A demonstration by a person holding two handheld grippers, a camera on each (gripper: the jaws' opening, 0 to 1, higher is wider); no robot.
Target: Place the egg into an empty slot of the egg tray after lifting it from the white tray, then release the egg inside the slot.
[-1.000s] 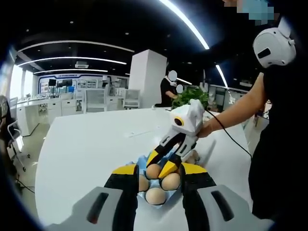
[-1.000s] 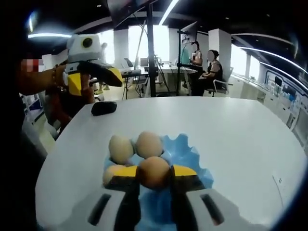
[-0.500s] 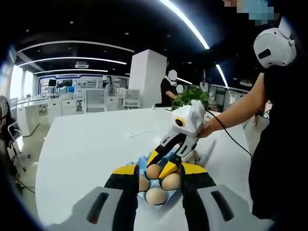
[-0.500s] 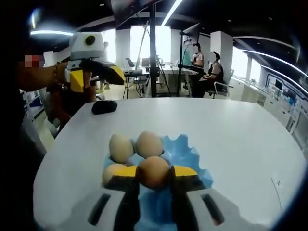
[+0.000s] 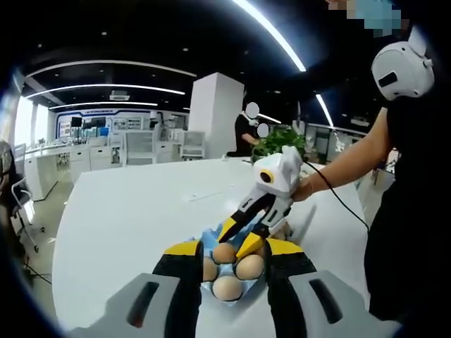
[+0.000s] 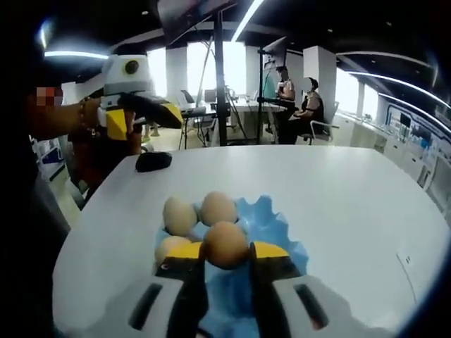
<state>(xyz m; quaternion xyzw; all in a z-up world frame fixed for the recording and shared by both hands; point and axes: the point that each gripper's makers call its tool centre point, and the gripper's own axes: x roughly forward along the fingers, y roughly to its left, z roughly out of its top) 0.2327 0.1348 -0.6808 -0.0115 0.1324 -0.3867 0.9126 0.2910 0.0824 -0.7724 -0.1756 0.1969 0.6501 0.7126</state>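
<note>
1. An open-plan office under strip ceiling lights, with people seated at desks in the background; the work goes on at a wide white table, where a dark small object lies near the far edge.
2. A blue egg tray sits on the table with three eggs seated in its slots; the white tray cannot be made out from here.
3. The right gripper is clenched on the egg, its yellow-tipped jaws pressing the egg's two flanks; the egg hangs just above the tray, beside the seated ones.
4. The left gripper hovers over the tray with its jaws spread and nothing between them.
5. Judgement: the egg is light, rigid, smooth and brittle; the curved shell would likely slip under a loose grip and crack under a hard one; the widest middle, as held now, looks the safest hold; lower it gently into a free slot before letting go.
</note>
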